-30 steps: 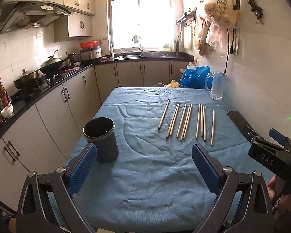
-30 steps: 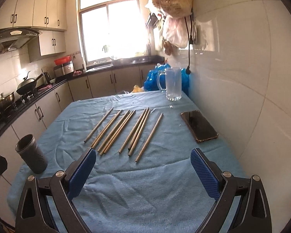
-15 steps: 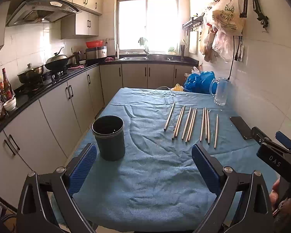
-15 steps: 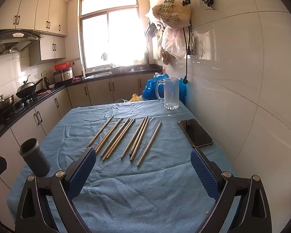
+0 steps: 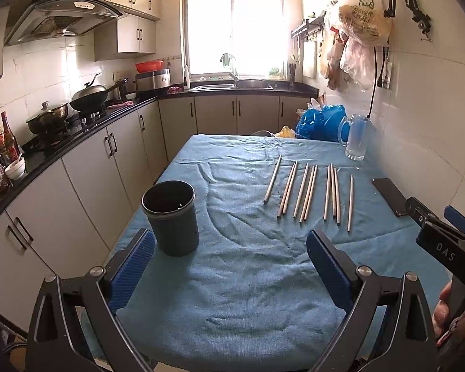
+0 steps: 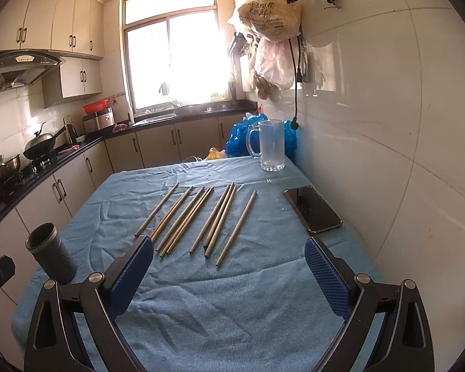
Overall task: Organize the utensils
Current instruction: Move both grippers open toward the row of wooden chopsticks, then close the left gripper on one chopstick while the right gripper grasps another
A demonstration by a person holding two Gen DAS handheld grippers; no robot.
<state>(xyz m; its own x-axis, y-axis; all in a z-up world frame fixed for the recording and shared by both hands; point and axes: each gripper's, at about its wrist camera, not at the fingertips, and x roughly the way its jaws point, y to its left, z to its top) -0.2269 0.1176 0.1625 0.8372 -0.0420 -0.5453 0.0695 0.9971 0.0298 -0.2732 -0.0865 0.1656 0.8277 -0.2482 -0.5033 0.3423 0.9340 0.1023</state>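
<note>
Right gripper (image 6: 229, 274) gapes before eight bare wooden chopsticks (image 6: 198, 220).

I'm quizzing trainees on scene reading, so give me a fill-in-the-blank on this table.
1. The chopsticks lie on a ____ cloth.
2. The dark holder stands upright and holds ____ chopsticks.
3. Beside the wall, nearer than the mug, lies a ____.
4. Both the left gripper and the right gripper are ____.

Missing words: blue; no; phone; open

Blue cloth (image 5: 248, 279), tan chopsticks (image 5: 307, 193), dark grey holder (image 5: 173, 220)
</note>
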